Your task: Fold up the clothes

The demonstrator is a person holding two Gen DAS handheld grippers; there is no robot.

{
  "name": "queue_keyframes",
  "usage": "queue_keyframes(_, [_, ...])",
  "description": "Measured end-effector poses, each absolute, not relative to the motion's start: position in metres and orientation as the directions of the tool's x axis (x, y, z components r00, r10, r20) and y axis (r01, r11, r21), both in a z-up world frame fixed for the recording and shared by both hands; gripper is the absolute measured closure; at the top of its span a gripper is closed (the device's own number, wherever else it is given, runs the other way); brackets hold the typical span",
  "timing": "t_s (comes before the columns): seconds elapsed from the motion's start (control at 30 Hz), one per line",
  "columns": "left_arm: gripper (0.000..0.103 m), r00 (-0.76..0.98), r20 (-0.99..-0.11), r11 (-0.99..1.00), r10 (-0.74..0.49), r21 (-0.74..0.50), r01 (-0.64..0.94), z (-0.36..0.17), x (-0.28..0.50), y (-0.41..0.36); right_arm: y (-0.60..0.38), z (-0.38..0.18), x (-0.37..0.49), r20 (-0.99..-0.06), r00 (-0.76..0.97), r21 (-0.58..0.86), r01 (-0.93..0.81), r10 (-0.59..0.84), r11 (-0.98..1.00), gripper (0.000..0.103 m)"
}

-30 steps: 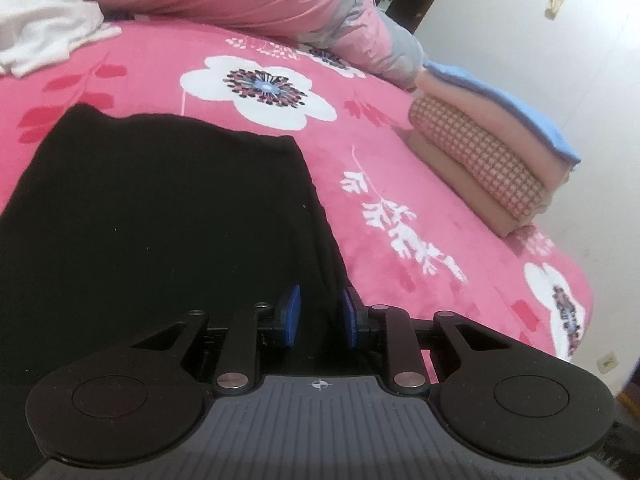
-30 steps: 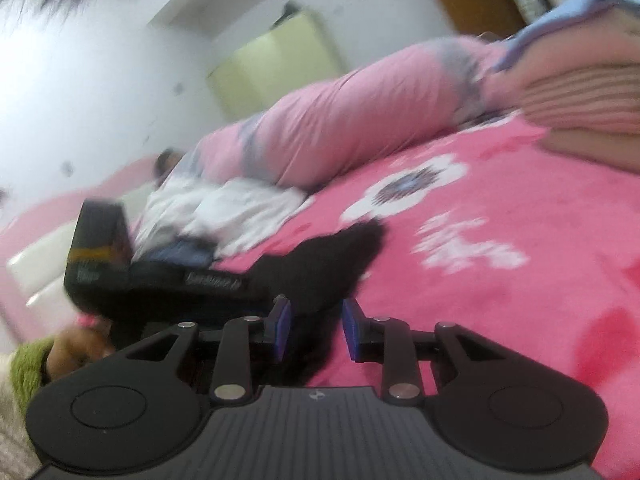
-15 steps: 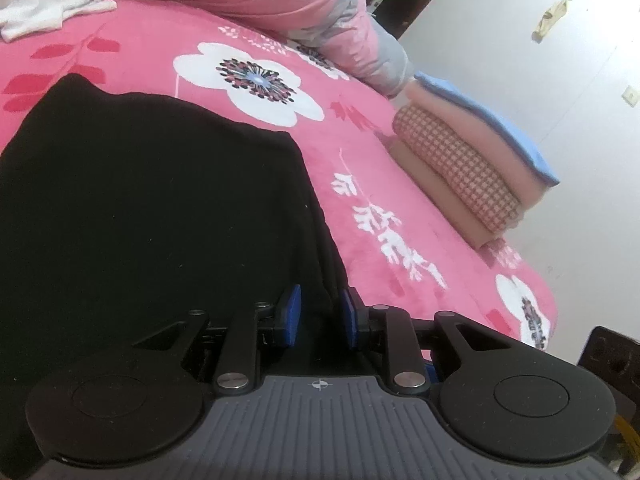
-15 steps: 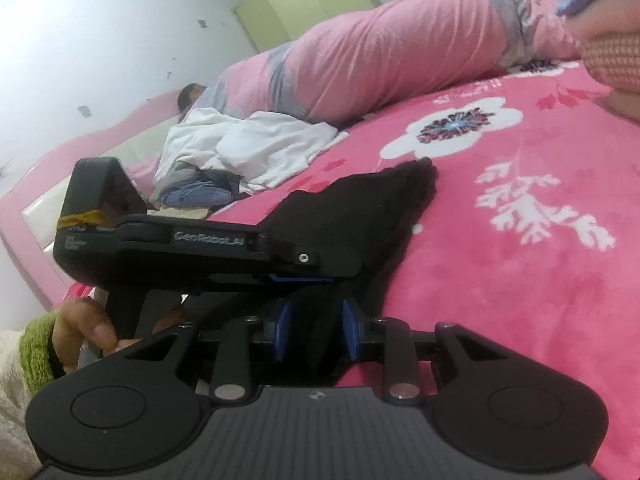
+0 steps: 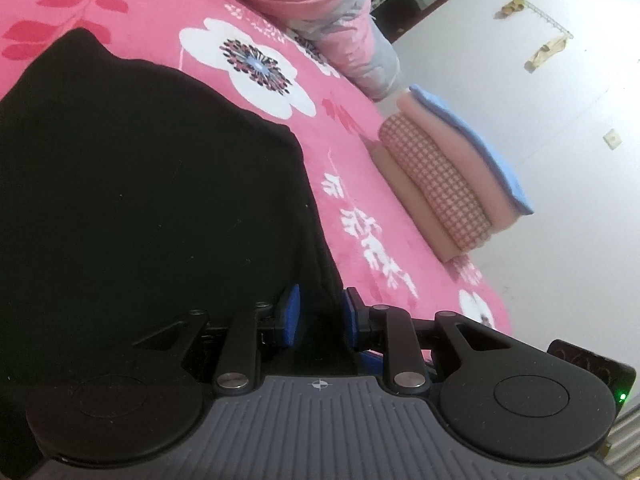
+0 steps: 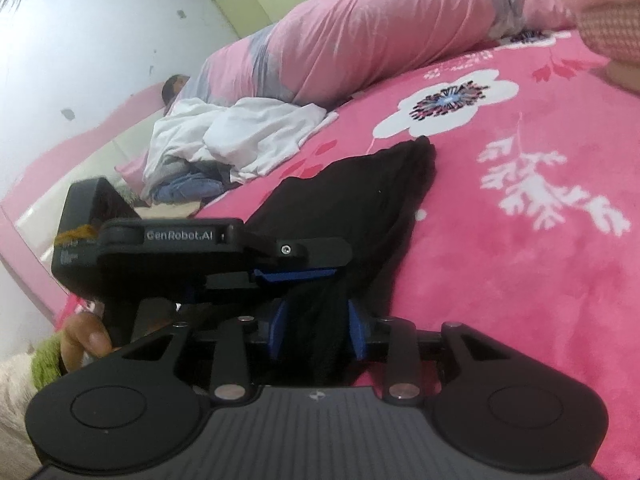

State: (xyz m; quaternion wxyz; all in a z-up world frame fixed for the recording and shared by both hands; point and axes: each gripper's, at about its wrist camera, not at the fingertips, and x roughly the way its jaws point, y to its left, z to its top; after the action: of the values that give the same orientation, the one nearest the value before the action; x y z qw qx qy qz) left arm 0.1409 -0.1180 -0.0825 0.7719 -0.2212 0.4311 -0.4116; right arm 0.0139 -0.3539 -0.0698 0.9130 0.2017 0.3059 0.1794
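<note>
My left gripper (image 5: 318,316) pinches the near edge of the black garment (image 5: 140,184), which spreads toward ten o'clock over the pink floral bed (image 5: 400,240). My right gripper (image 6: 316,330), its jaws having just eased wider, has bunched black cloth between its pads. Folded clothes (image 5: 448,176) sit at two o'clock, white laundry (image 6: 240,136) at eleven.

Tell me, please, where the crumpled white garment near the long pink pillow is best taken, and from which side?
Judging by its pose, grip the white garment at its loose flat corner toward the flower print, coming from the open bedspread side; the pink pillow blocks the far side.
</note>
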Motion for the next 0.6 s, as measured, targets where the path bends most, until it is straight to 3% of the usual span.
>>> queue_keyframes(0.17, [0.067, 0.237, -0.488, 0.54, -0.84, -0.706, 0.458, -0.076, 0.144, -0.12, -0.339, -0.063, 0.011, -0.513, 0.762, 0.365, -0.223, 0.395, 0.904, 0.087])
queue_keyframes(0.33, [0.063, 0.228, -0.559, 0.585, -0.797, -0.621, 0.521, -0.067, 0.14, -0.135, -0.323, -0.056, 0.004, -0.491, 0.786, 0.259, -0.279, 0.375, 0.925, 0.087])
queue_keyframes(0.4, [0.068, 0.243, -0.588, 0.613, -0.771, -0.583, 0.533, -0.065, 0.139, -0.14, -0.314, -0.056, 0.0, -0.482, 0.8, 0.194, -0.3, 0.357, 0.934, 0.087])
queue_keyframes(0.5, [0.088, 0.274, -0.627, 0.655, -0.729, -0.522, 0.546, -0.063, 0.136, -0.144, -0.304, -0.057, -0.007, -0.479, 0.818, 0.103, -0.309, 0.32, 0.945, 0.085])
queue_keyframes(0.6, [0.096, 0.294, -0.623, 0.664, -0.725, -0.517, 0.541, -0.064, 0.134, -0.139, -0.308, -0.055, -0.017, -0.477, 0.813, 0.103, -0.327, 0.335, 0.94, 0.085])
